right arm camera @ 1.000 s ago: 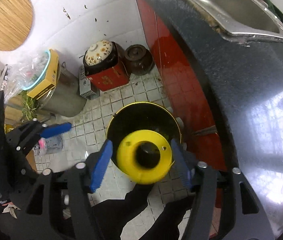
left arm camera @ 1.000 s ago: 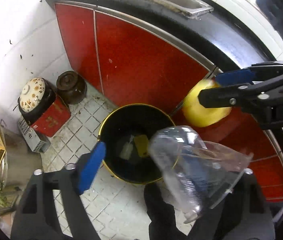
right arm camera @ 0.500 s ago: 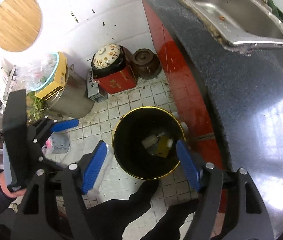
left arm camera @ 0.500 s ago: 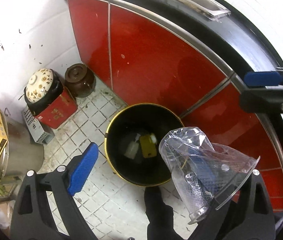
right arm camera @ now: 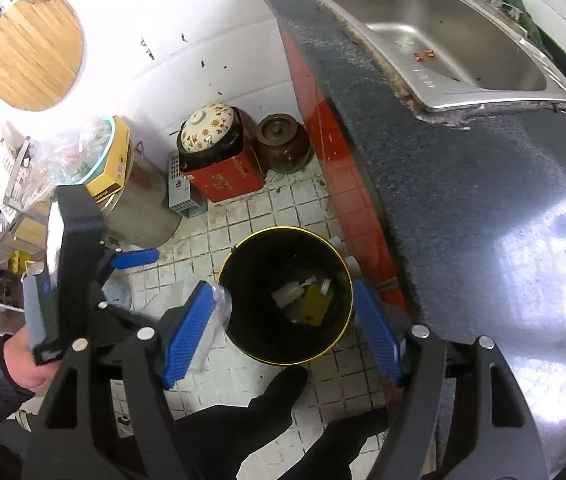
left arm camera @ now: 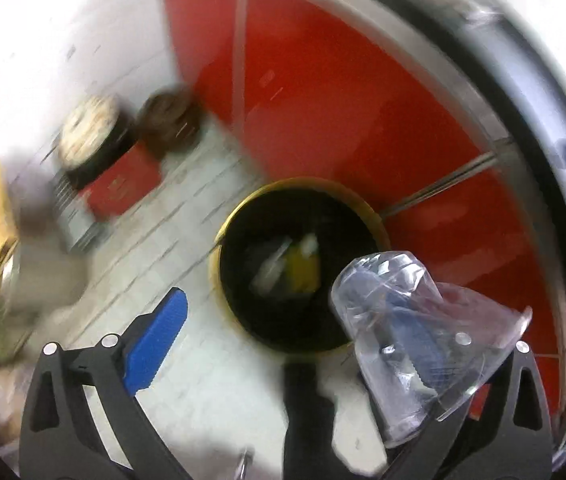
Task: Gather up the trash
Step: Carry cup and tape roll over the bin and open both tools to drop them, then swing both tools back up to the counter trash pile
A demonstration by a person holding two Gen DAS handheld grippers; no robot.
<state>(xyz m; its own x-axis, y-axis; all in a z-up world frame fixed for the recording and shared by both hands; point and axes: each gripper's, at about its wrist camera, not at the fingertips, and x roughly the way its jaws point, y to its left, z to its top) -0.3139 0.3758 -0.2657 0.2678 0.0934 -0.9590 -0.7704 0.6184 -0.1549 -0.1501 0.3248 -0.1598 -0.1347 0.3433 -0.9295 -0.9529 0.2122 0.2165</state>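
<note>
A black bin with a gold rim [right arm camera: 347, 268] [left arm camera: 219, 248] stands on the tiled floor against the red cabinet. Yellow and white trash [right arm camera: 313, 300] lies inside it. My right gripper [right arm camera: 283, 332] is open and empty, high above the bin. My left gripper [left arm camera: 283, 344] has its jaws wide apart, and a crumpled clear plastic cup [left arm camera: 423, 328] hangs on its right finger, above the bin's near right rim. The left wrist view is blurred. The left gripper also shows in the right wrist view [right arm camera: 123, 264], left of the bin.
A red box [right arm camera: 227, 176] with a floral-lidded pot [right arm camera: 207, 126], a brown crock [right arm camera: 283, 144] and a steel pot [right arm camera: 143, 204] stand by the white wall. The dark counter [right arm camera: 463, 200] with a steel sink [right arm camera: 443, 40] is on the right. My shoe [right arm camera: 279, 392] is by the bin.
My right gripper opened and dropped the yellow object into the bin, then rose. The left gripper shifted, still carrying the clear cup on its finger.
</note>
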